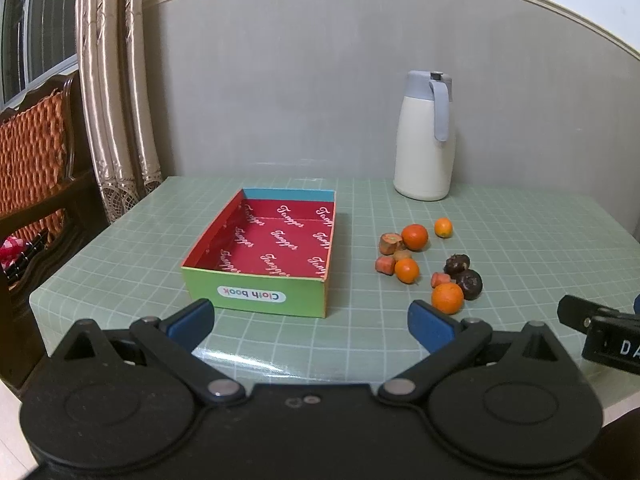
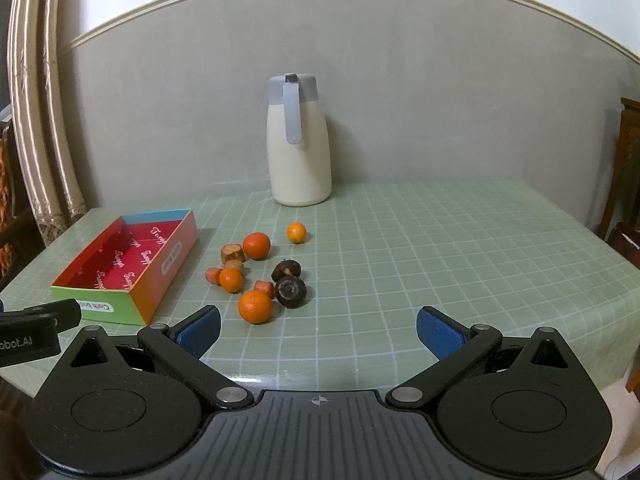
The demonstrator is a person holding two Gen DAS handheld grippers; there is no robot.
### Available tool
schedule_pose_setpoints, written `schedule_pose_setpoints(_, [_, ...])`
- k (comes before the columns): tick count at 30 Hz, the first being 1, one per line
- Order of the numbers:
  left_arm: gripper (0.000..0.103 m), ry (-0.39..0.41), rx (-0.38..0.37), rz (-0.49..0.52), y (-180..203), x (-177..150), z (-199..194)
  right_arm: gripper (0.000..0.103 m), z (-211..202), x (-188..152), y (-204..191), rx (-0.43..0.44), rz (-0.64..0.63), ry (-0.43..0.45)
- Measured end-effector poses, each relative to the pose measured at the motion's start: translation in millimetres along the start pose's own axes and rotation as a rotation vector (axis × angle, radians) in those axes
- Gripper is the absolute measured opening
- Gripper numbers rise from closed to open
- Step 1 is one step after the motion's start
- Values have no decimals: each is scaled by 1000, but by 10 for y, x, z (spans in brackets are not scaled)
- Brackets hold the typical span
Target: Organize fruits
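Observation:
An empty red-lined box (image 1: pixel 276 240) with a green front stands on the table; it also shows in the right wrist view (image 2: pixel 132 256). To its right lies a cluster of fruits: several oranges (image 1: pixel 447 298) (image 2: pixel 255 306), carrot pieces (image 1: pixel 390 243) (image 2: pixel 233 253) and two dark round fruits (image 1: pixel 469 284) (image 2: pixel 291 291). My left gripper (image 1: pixel 312 322) is open and empty, in front of the box. My right gripper (image 2: pixel 319 330) is open and empty, in front of the fruits. Part of the right gripper (image 1: pixel 600 332) shows at the left view's right edge.
A cream thermos jug (image 1: pixel 425 136) (image 2: pixel 298 140) stands at the back by the grey wall. The table has a green grid cloth (image 2: pixel 440 260). A wooden chair (image 1: pixel 36 168) and curtains (image 1: pixel 116 100) are at the left. Dark furniture (image 2: pixel 628 168) is at the right.

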State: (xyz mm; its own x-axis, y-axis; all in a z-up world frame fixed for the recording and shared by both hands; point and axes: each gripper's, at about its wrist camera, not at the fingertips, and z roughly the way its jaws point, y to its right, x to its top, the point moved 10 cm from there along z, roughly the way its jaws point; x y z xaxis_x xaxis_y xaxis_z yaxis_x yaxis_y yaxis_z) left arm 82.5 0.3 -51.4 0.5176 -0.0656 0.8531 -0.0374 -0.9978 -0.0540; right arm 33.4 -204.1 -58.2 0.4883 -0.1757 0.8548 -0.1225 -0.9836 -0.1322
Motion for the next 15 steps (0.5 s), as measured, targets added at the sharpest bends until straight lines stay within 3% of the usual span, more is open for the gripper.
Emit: schedule_pose_setpoints(15, [97,-2,-3,-4,-7,3,-1,103,14,-1,-3,2,-1,-4])
